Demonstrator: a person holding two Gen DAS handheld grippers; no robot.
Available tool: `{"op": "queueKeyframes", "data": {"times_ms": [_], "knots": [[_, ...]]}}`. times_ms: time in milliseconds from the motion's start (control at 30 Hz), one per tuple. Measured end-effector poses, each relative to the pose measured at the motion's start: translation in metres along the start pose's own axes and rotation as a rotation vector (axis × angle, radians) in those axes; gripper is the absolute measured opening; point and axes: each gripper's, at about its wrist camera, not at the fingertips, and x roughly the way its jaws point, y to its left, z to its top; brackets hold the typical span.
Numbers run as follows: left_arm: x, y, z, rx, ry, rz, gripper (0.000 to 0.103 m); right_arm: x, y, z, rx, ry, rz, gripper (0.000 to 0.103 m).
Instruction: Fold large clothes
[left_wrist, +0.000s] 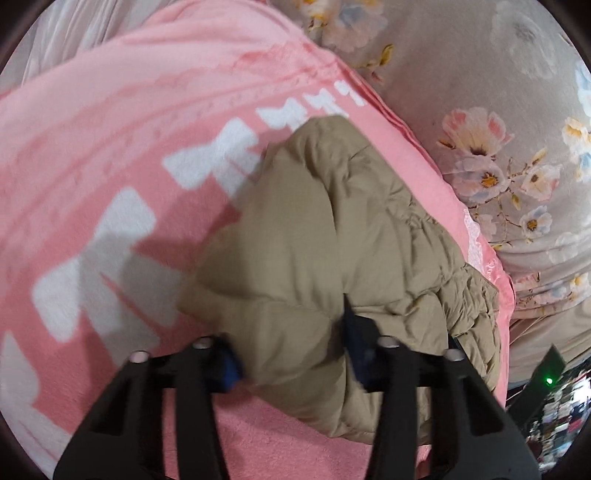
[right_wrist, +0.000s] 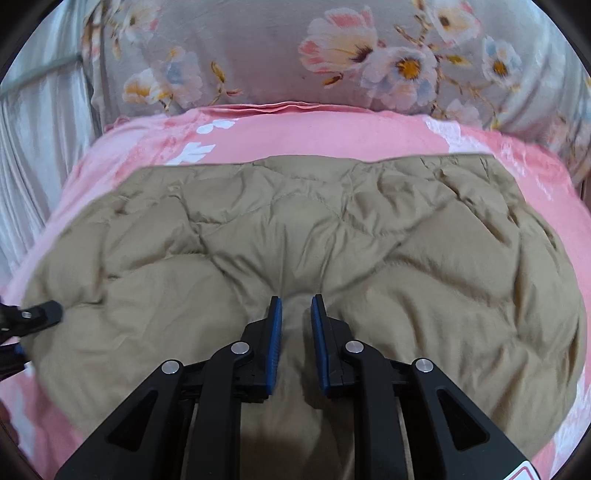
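A tan quilted puffer jacket (right_wrist: 295, 236) lies folded on a pink blanket (right_wrist: 332, 133). My right gripper (right_wrist: 296, 306) is over its near middle, jaws slightly apart with a ridge of tan fabric between the blue pads (right_wrist: 275, 332). In the left wrist view the jacket (left_wrist: 332, 240) bulges up between my left gripper's (left_wrist: 291, 332) wide-spread fingers, which straddle a thick fold of it. The left gripper also shows at the jacket's left edge in the right wrist view (right_wrist: 37, 315).
A grey floral duvet (right_wrist: 332, 55) lies beyond the blanket, also in the left wrist view (left_wrist: 498, 110). A pale curtain (right_wrist: 33, 147) hangs at the left. The pink blanket (left_wrist: 110, 166) carries white bow prints. Clutter and a green light (left_wrist: 549, 380) sit at lower right.
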Motion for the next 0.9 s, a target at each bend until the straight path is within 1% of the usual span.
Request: {"op": "queueKeyframes", "data": {"times_ms": [67, 100, 200, 267, 333, 533, 633, 733, 833, 900], "knots": [[-0.008, 0.002, 0.008, -0.011, -0.005, -0.031, 0.023, -0.02, -0.008, -0.005, 0.047, 0.016, 0.067, 0.008], [-0.014, 0.003, 0.01, -0.015, -0.009, -0.055, 0.02, -0.029, -0.011, -0.009, 0.055, 0.03, 0.084, 0.004], [-0.027, -0.002, 0.014, 0.008, -0.043, -0.068, 0.018, -0.043, -0.017, -0.02, 0.078, 0.085, 0.134, 0.0], [-0.041, -0.009, 0.015, 0.029, -0.088, -0.061, 0.017, -0.04, -0.018, -0.03, 0.09, 0.137, 0.164, 0.0], [-0.053, -0.014, 0.016, 0.043, -0.119, -0.062, 0.016, -0.036, -0.014, -0.038, 0.088, 0.157, 0.192, 0.0], [-0.09, -0.043, 0.014, 0.13, -0.203, -0.074, 0.015, -0.019, 0.009, -0.049, 0.073, 0.174, 0.222, 0.0], [-0.108, -0.067, 0.007, 0.2, -0.237, -0.102, 0.014, -0.015, 0.014, -0.052, 0.075, 0.169, 0.232, 0.0], [-0.118, -0.104, -0.003, 0.302, -0.256, -0.13, 0.014, -0.013, 0.011, -0.053, 0.086, 0.162, 0.243, 0.0], [-0.122, -0.146, -0.014, 0.411, -0.267, -0.161, 0.013, -0.021, -0.003, -0.054, 0.148, 0.188, 0.277, 0.0], [-0.12, -0.174, -0.022, 0.477, -0.263, -0.178, 0.013, -0.034, -0.017, -0.057, 0.188, 0.189, 0.302, 0.0]]}}
